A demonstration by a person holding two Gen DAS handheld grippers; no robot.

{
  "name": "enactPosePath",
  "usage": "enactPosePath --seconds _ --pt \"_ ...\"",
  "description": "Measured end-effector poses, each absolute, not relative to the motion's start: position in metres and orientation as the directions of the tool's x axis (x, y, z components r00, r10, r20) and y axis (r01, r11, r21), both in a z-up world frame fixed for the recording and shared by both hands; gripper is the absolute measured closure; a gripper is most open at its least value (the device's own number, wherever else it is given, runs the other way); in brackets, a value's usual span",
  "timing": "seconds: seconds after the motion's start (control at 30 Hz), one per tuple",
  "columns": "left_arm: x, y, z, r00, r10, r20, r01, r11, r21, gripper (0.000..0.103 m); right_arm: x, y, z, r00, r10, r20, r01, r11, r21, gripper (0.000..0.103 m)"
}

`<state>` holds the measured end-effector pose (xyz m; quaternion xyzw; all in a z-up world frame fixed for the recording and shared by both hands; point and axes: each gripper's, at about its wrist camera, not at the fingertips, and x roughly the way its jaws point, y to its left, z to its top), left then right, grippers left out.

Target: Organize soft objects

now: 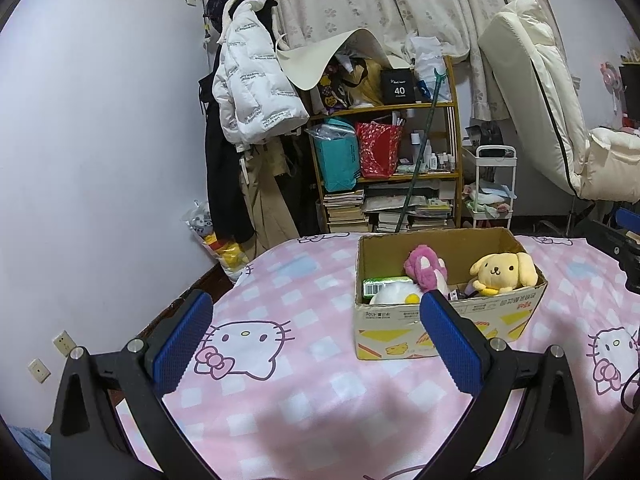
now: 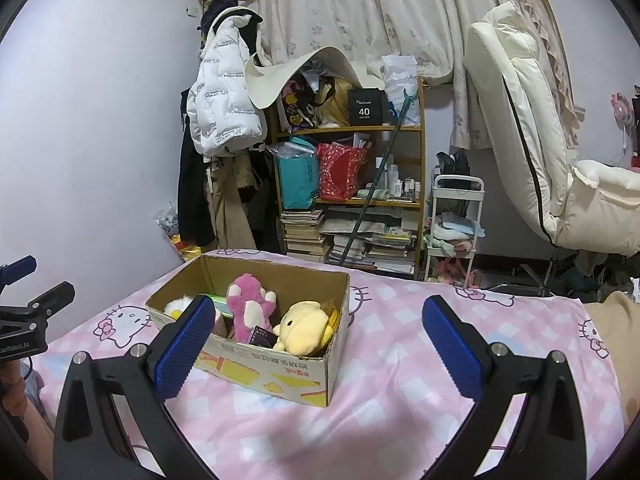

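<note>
Pink bedspread [image 2: 400, 420] holds cardboard box [image 2: 280, 372], long axis running left-right.

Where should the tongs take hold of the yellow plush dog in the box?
Probably from above, around the yellow plush dog's round head: it sits at the box's right end, head near the rim, walls blocking side approach. The open right tongs are nearer.

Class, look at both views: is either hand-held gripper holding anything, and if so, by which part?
Nothing is held: the left hand-held gripper and right hand-held gripper are both open and empty.
</note>
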<state>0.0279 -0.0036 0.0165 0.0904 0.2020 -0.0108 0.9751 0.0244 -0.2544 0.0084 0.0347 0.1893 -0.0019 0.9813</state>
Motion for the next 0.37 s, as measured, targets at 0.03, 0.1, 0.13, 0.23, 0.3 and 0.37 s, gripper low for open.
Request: enactPosePath --seconds 0.03,0.1,0.13,0.23,0.3,0.37 --pt "0.0281 -0.0035 0.0163 0.918 0.017 -0.397 0.057 0.983 0.174 0.001 0.0227 -0.2547 0.0082 0.928 0.008 -0.373 0.019 0.998 0.068 0.0" --pt "0.0287 -0.0039 0.0162 0.917 0.016 -0.398 0.058 0.983 0.173 0.001 0.0247 -0.2552 0.0088 0.928 0.011 -0.373 0.015 0.998 0.069 0.0" --pt "0.029 -0.0042 0.0161 0.917 0.014 -0.399 0.06 0.983 0.173 0.001 0.024 -0.2556 0.008 0.928 0.011 -0.373 0.016 0.997 0.069 0.0" --pt "0.0289 -0.0047 0.0165 0.917 0.013 -0.398 0.063 0.982 0.176 0.001 0.0225 -0.2555 0.008 0.927 0.016 -0.375 0.011 0.997 0.07 0.0" --pt "0.0281 -0.0052 0.0166 0.917 0.014 -0.398 0.062 0.982 0.177 0.001 0.0218 -0.2554 0.0076 0.928 0.014 -0.373 0.013 0.997 0.07 0.0" --pt "0.0282 -0.0055 0.0165 0.917 0.012 -0.399 0.064 0.982 0.177 0.001 0.0231 -0.2551 0.0079 0.927 0.013 -0.376 0.015 0.997 0.071 0.0"
